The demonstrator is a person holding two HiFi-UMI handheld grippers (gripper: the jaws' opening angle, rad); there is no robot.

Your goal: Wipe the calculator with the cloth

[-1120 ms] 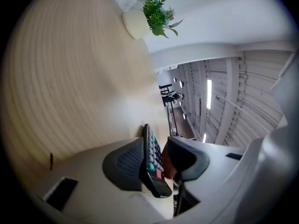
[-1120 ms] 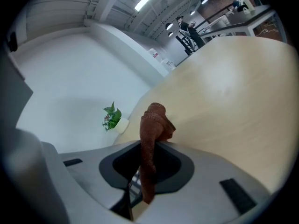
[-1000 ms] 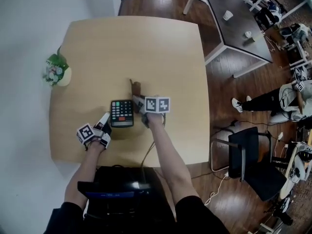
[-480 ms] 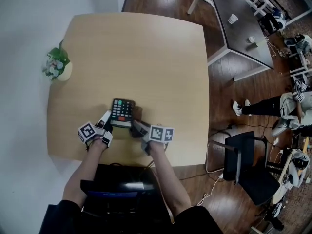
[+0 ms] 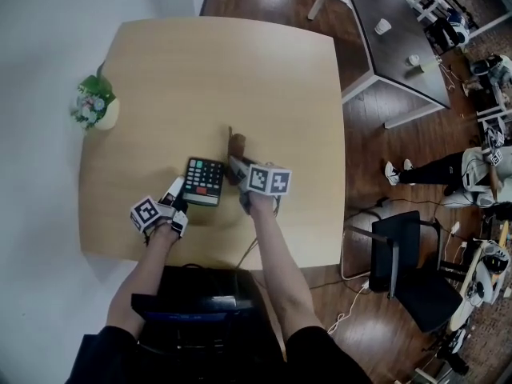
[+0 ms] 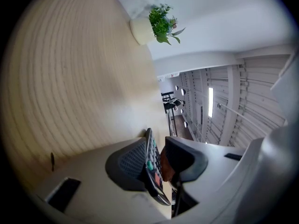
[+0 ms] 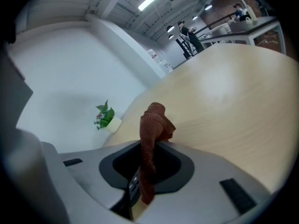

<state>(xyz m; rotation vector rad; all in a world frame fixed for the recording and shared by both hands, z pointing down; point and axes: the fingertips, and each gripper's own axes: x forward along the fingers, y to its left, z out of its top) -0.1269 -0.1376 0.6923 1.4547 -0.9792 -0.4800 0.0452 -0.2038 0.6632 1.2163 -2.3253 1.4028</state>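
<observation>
A black calculator (image 5: 203, 181) lies on the light wooden table (image 5: 240, 70) near its front edge. My left gripper (image 5: 175, 196) has just been closing. It is shut on the calculator's near left corner, and the calculator's edge (image 6: 153, 171) stands between the pads in the left gripper view. My right gripper (image 5: 238, 168) is just right of the calculator, shut on a brown knitted cloth (image 5: 237, 146). The cloth (image 7: 152, 129) sticks up out of the jaws, its top folded over. A strip of the calculator's keys shows beside its lower end.
A small potted plant (image 5: 94, 109) stands at the table's left edge. A dark table (image 5: 392, 46) with cups, a black chair (image 5: 408, 254) and a seated person (image 5: 448, 166) are off to the right on the wooden floor.
My right gripper, holding the cloth, drew toward me along the calculator's right side, then pushed back out to its far right. The left gripper and calculator stayed in place.
</observation>
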